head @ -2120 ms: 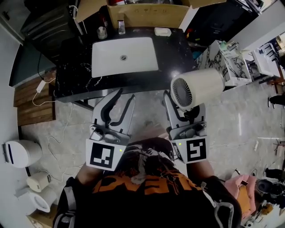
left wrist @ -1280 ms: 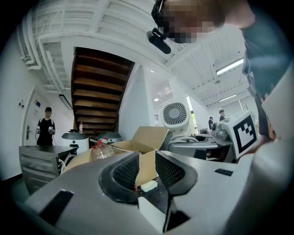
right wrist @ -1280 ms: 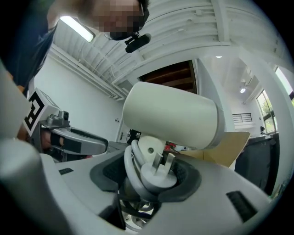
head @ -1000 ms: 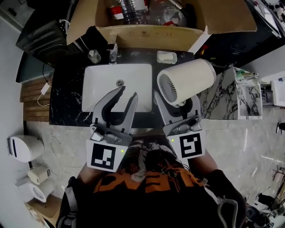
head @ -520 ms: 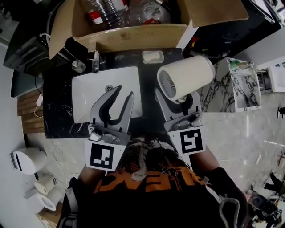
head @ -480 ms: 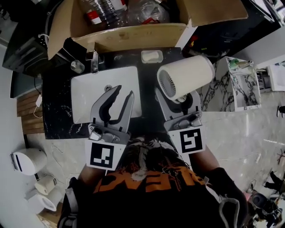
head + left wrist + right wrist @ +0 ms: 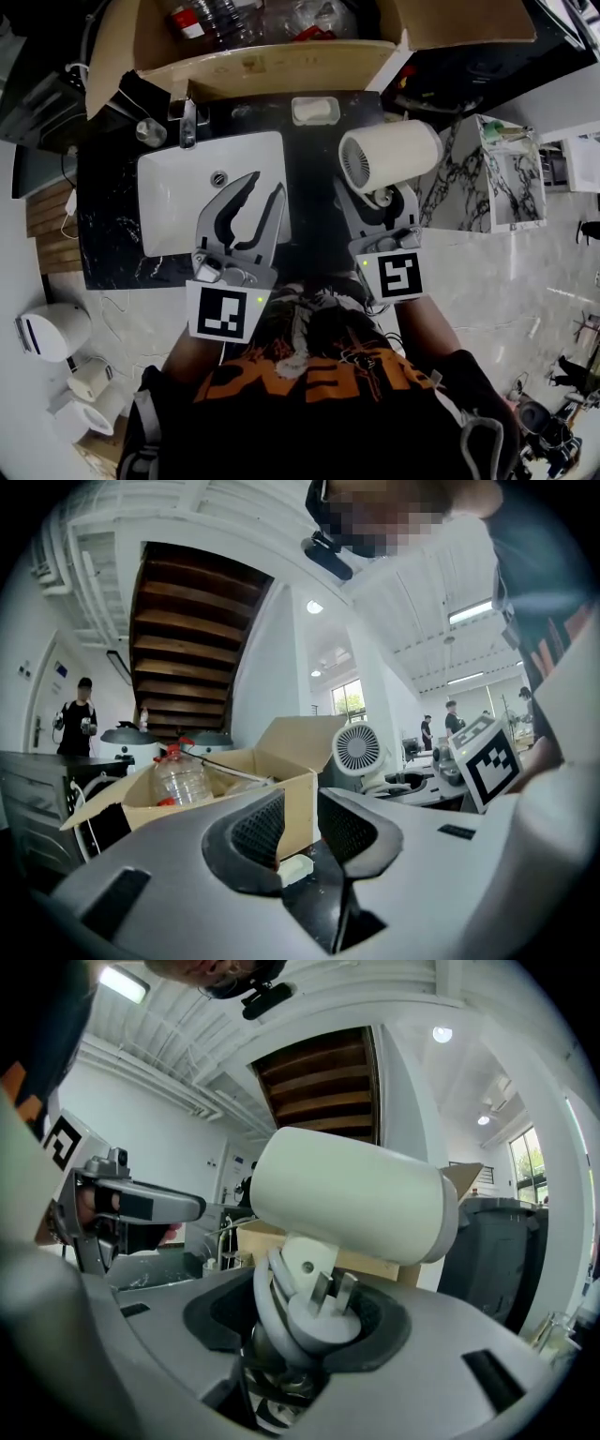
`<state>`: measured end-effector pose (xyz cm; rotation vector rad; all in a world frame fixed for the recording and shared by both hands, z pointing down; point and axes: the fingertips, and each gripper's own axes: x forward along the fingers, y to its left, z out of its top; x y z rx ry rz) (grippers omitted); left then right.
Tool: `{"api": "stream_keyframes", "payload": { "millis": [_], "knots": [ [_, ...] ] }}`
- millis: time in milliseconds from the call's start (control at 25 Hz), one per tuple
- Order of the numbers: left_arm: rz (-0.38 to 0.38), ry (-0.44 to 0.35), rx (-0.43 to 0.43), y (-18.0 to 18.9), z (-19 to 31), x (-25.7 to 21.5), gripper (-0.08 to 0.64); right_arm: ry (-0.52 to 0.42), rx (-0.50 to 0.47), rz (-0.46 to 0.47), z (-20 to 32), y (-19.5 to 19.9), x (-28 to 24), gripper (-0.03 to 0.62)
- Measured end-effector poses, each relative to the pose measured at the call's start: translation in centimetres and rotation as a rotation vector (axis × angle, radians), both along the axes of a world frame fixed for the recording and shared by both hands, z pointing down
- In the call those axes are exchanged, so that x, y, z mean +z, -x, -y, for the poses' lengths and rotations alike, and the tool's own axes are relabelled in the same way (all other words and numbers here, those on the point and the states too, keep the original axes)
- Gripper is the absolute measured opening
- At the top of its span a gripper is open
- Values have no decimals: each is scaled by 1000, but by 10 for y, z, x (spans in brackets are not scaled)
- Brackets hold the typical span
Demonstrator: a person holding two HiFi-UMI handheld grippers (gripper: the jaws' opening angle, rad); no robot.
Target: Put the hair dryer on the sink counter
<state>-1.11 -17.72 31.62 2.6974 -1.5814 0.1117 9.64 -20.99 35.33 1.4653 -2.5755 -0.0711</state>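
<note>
**Hair dryer over the table, not yet set down**

The right claw (image 7: 380, 202) pinches the hair dryer (image 7: 389, 155) by its folded handle and plug, holding it above the right end of the table (image 7: 314, 187), beside the sink (image 7: 178, 187). The left claw (image 7: 265, 185) is spread and empty. By the look of it, lowering and release remain.

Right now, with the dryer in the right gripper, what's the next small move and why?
Probably lower the right gripper toward the bare black counter right of the basin, without loosening the grip. The hair dryer is clamped by its handle, seemingly above that stretch, and not yet resting on it.
</note>
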Motion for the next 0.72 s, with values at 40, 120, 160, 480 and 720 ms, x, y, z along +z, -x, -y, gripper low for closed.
{"api": "stream_keyframes", "payload": {
  "millis": [40, 120, 160, 480, 720],
  "knots": [
    [-6, 7, -5, 0, 2, 5, 120, 20, 2, -10, 3, -2, 10, 218],
    [-14, 18, -13, 0, 2, 12, 120, 69, 7, -27, 9, -4, 35, 218],
    [-15, 24, -17, 1, 1, 15, 120, 98, 10, -41, 11, -6, 48, 218],
    [-24, 44, -18, 6, -1, 17, 118, 328, 46, -152, 35, -17, 150, 218],
    [-28, 49, -28, 14, -5, 18, 62, 393, 47, -181, 43, -14, 185, 218]
  ]
}}
